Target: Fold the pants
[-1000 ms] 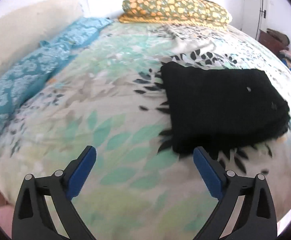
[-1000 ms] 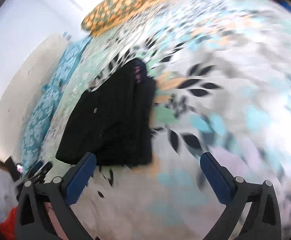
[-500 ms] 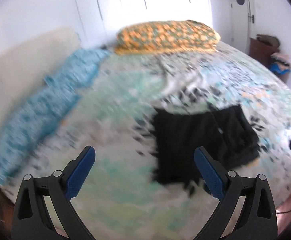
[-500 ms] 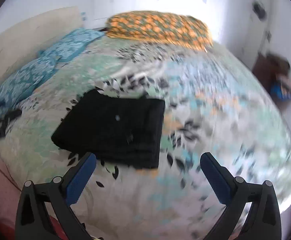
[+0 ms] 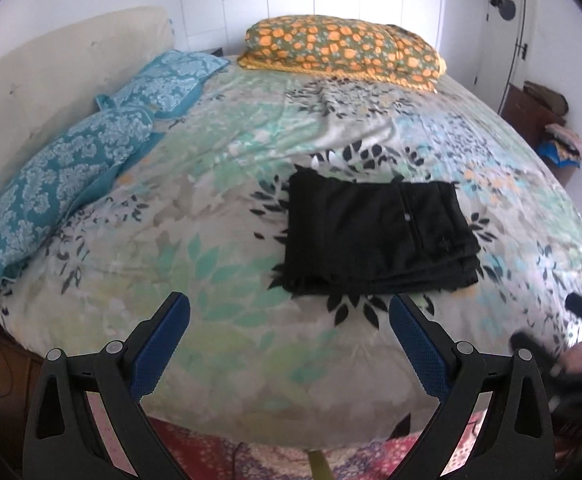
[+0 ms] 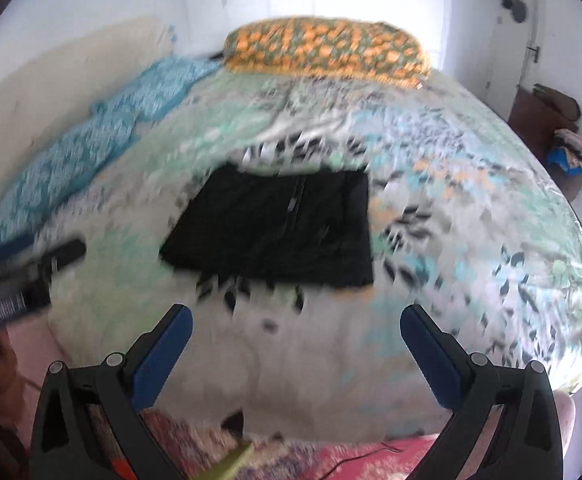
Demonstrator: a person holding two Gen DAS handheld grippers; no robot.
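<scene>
Floral bed (image 5: pixel 219 184) carries the pants (image 5: pixel 375 236), folded in a neat black stack right of centre.
Your left tongs (image 5: pixel 289 340) and right tongs (image 6: pixel 295 350) hang open and empty off the near edge; folding looks finished, so next you need only check the stack.

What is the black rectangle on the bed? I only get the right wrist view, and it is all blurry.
Observer: Folded black pants. The left wrist view is sharp and shows stacked layers along their near edge.
Operator: And the dark smear at my left edge?
Observer: Likely the left gripper. Its own view shows its fingers wide apart with nothing between them.
Operator: Are the blue cushions plain?
Observer: No, the blue pillows carry a pale floral pattern.
</scene>
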